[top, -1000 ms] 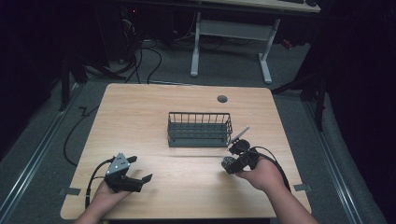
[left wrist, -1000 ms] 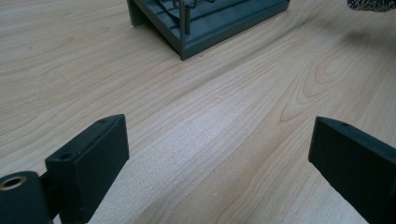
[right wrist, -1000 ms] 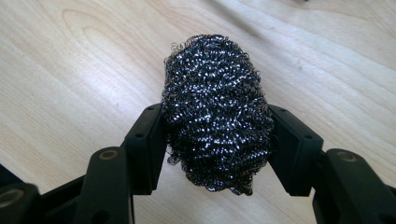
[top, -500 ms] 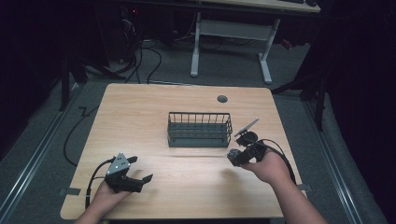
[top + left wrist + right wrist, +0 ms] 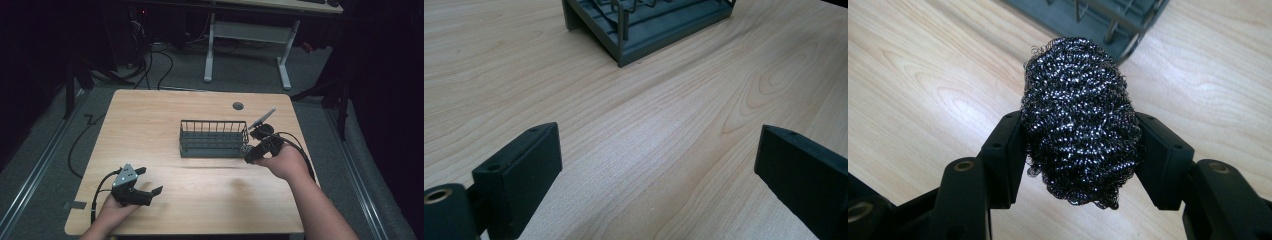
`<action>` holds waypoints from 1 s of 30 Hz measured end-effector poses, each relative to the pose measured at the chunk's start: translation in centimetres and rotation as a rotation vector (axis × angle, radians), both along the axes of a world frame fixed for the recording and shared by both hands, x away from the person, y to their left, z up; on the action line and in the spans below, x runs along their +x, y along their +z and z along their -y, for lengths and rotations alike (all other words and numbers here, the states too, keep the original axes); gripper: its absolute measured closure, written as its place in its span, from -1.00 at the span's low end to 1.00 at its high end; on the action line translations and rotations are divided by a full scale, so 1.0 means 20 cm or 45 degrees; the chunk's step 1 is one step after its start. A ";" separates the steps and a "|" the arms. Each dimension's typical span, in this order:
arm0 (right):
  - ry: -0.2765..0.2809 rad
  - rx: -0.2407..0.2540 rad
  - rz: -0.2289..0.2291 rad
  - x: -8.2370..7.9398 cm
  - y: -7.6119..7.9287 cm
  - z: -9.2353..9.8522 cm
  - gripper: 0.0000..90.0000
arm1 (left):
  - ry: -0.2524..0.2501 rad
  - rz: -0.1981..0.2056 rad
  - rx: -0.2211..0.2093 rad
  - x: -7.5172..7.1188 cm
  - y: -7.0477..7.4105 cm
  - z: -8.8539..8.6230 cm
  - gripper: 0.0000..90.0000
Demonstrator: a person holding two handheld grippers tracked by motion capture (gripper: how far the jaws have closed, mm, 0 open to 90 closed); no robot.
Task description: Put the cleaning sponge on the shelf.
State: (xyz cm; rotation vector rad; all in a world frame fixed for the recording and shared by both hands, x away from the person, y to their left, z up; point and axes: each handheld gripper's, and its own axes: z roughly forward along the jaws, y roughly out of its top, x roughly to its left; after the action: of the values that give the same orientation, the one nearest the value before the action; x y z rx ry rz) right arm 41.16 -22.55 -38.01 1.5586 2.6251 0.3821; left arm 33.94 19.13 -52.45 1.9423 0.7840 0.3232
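A dark steel-wool scouring ball (image 5: 1080, 120) is squeezed between the two black jaws of my right gripper (image 5: 1080, 150). In the high view that right gripper (image 5: 248, 151) hovers at the right end of the grey wire basket (image 5: 212, 145), with the scouring ball (image 5: 246, 149) just at the basket's near right corner. My left gripper (image 5: 150, 185) rests near the table's front left, jaws wide open with nothing between them. In the left gripper view the left gripper (image 5: 659, 165) looks over bare wood toward the basket (image 5: 649, 30).
The wooden table (image 5: 150, 125) has a round cable hole (image 5: 238, 106) behind the basket. A cable trails from each gripper. Beyond the table stand a white desk frame (image 5: 247, 35) and floor cables.
My right gripper has carried the scouring ball forward and a little up, from the near right of the table to the basket's right end. The left gripper has hardly moved.
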 end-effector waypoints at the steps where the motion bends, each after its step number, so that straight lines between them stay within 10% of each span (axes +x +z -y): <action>1: -0.005 0.007 -0.004 0.01 0.00 -0.01 -0.05 | 0.000 0.001 0.001 0.00 0.00 0.00 -0.87; 30: -0.058 0.003 -0.015 0.37 0.04 -0.14 -0.05 | -0.007 0.000 -0.016 0.01 0.00 -0.01 -0.87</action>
State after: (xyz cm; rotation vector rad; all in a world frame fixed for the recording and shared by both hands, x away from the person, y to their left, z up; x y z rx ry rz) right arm 48.46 -19.76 -37.22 1.6238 2.5934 0.3743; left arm 34.20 19.26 -52.46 1.9324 0.7787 0.3146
